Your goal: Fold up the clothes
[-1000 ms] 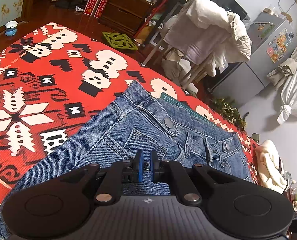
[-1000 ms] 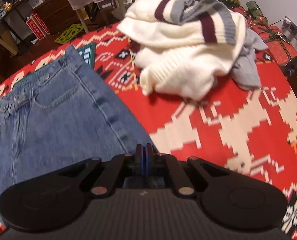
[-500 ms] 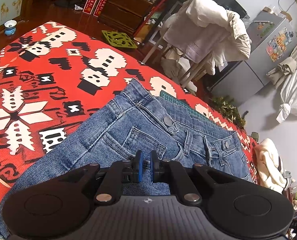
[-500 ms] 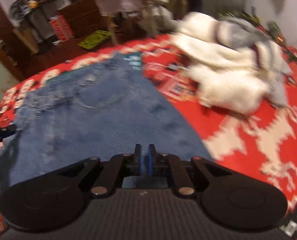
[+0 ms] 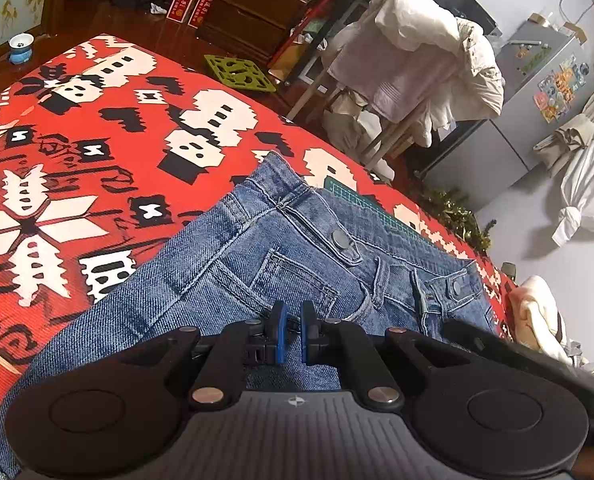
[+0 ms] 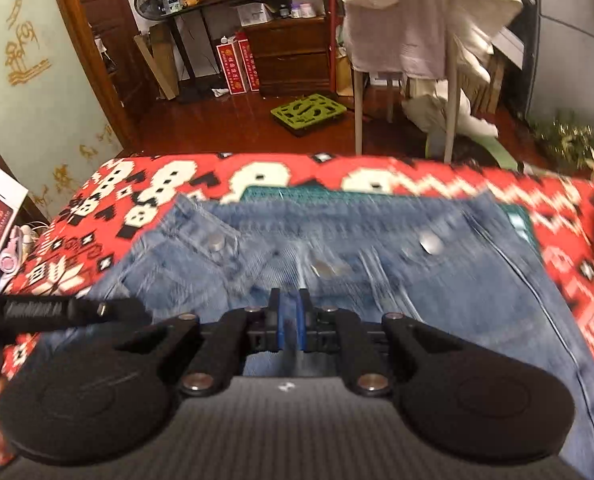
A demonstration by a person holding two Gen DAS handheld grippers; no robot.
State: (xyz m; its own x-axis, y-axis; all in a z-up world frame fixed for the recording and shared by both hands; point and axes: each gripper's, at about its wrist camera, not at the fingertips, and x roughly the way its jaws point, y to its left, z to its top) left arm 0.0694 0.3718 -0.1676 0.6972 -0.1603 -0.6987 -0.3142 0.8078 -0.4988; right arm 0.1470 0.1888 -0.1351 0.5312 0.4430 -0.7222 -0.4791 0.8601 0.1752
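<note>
Jeans (image 5: 257, 264); labels unreadable.

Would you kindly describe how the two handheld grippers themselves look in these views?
Both the left gripper and right gripper are matte black, with blue pads lining two slim fingers, silver pivot bolts, two round discs, and a ribbed grey body with a small central emblem.

the red patterned blanket (image 5: 97, 128) lies bare to the left of the jeans (image 5: 225, 264), giving open room on that side. on the far side, beyond the waistband, a green mat (image 6: 281, 194) peeks out and a narrow strip of blanket stays free before the edge. a cream garment (image 5: 537, 312) crowds the right end. past the edge, a chair draped with clothes (image 6: 409, 20) stands close.
</note>
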